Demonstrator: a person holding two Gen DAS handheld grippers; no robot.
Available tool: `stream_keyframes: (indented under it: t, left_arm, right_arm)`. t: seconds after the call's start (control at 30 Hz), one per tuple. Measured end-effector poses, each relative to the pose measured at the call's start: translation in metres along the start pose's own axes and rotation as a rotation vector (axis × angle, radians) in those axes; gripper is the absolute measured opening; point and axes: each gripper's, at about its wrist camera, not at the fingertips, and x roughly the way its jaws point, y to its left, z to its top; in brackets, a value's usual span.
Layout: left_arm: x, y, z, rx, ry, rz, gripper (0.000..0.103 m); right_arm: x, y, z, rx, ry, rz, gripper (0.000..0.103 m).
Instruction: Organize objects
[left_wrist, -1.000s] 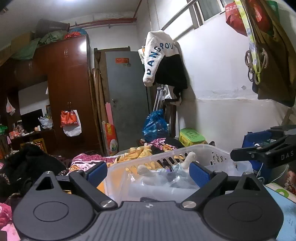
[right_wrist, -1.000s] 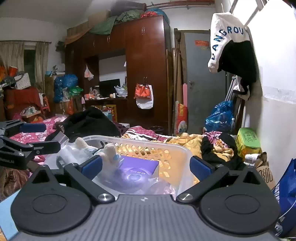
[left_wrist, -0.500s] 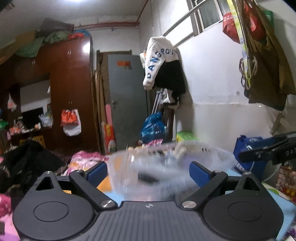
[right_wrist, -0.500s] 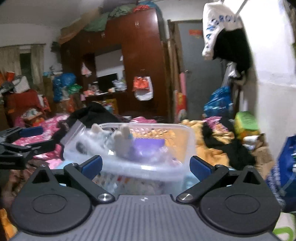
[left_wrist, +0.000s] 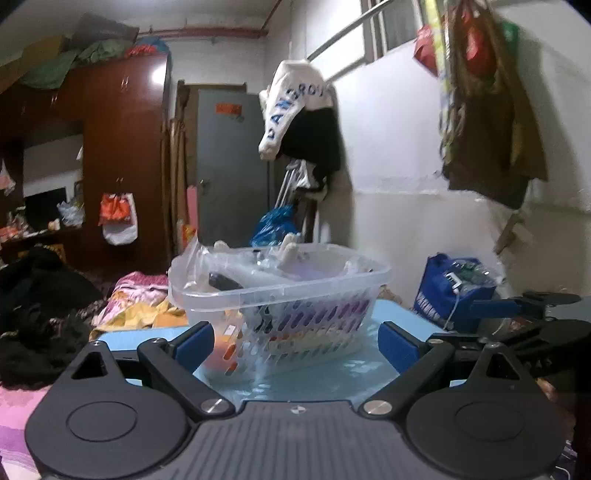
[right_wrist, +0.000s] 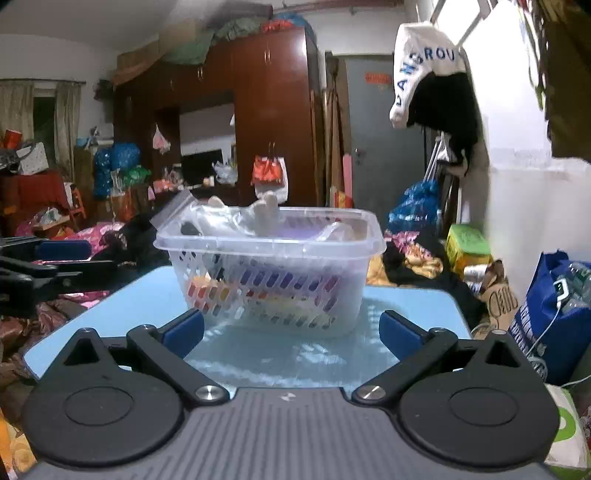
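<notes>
A clear plastic basket with slotted walls stands on a light blue table. It holds a white plush toy, plastic bags and a purple box. It also shows in the right wrist view, with the toy sticking up. My left gripper is open and empty, just in front of the basket. My right gripper is open and empty, also short of the basket. The right gripper shows from the side in the left wrist view, and the left gripper in the right wrist view.
The table's bare blue top lies around the basket. A blue bag stands to the right of the table. Clothes lie heaped on the bed behind and to the left. A wardrobe and grey door stand at the back.
Both grippers have pulled back and lowered from over the basket. The basket now appears farther off and seen from the side, with the table top in view. Both stay open.
</notes>
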Motion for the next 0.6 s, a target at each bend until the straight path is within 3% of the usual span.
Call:
stream_keyframes:
  t: [0.43,0.6]
  left_arm:
    - [0.009,0.002,-0.010,-0.066,0.034,0.005,0.097]
    - [0.006,-0.002,-0.012,-0.041,0.024,0.027,0.097]
  right_arm:
    - [0.000,-0.008,-0.003,0.059,0.026,0.006,0.103]
    - [-0.002,-0.007,-0.004,0.073,0.023,0.019,0.103]
